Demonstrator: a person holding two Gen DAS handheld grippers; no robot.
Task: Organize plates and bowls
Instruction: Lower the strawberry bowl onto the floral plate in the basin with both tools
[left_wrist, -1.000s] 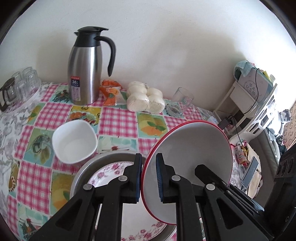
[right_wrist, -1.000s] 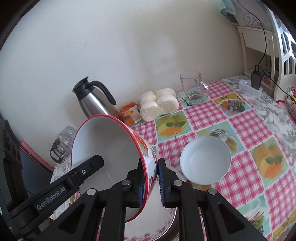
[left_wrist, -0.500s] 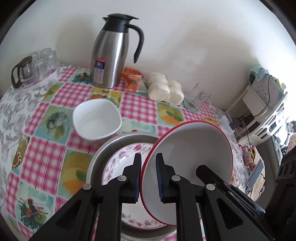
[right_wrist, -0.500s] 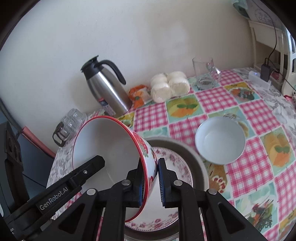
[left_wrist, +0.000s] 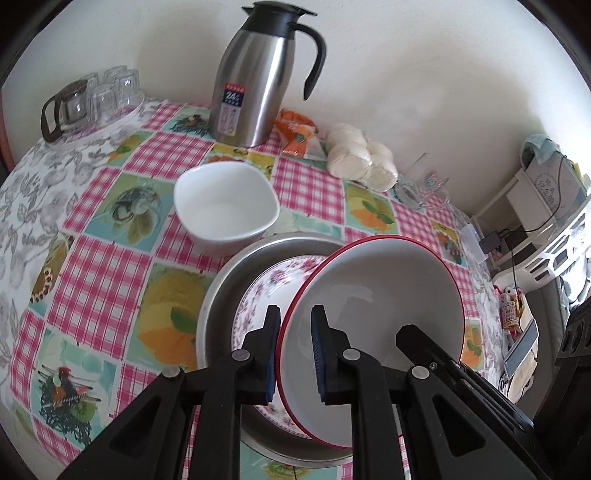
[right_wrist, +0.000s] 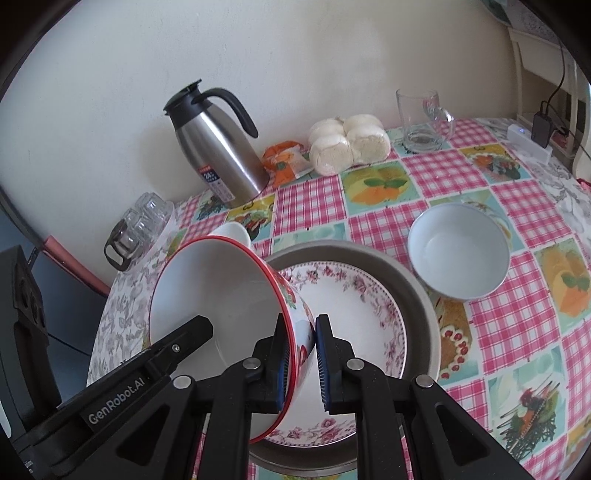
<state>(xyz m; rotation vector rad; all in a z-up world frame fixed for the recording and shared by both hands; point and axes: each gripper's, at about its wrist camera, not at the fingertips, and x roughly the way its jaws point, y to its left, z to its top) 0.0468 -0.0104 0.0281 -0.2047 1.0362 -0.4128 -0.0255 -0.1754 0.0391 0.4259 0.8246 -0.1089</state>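
Observation:
Both grippers hold one large red-rimmed bowl (left_wrist: 384, 291) (right_wrist: 221, 295), white inside with flowers outside, tilted over a pink floral plate (left_wrist: 266, 291) (right_wrist: 354, 314). That plate lies in a grey metal pan (left_wrist: 218, 295) (right_wrist: 424, 295). My left gripper (left_wrist: 293, 354) is shut on the bowl's near rim. My right gripper (right_wrist: 300, 354) is shut on the opposite side of the rim. A square white bowl (left_wrist: 225, 206) stands just behind the pan; in the right wrist view only its rim (right_wrist: 232, 232) shows. A round white bowl (right_wrist: 460, 251) sits right of the pan.
A steel thermos jug (left_wrist: 255, 77) (right_wrist: 218, 147), an orange packet (left_wrist: 295, 133), wrapped white buns (left_wrist: 360, 158) (right_wrist: 347, 142) and a glass mug (right_wrist: 421, 118) line the wall. Upturned glasses (left_wrist: 96, 99) stand far left. A white shelf unit (left_wrist: 546, 221) is off the table's right edge.
Both grippers have sunk with the red-rimmed bowl toward the floral plate, and the views now tilt further down, showing more of the pan and table.

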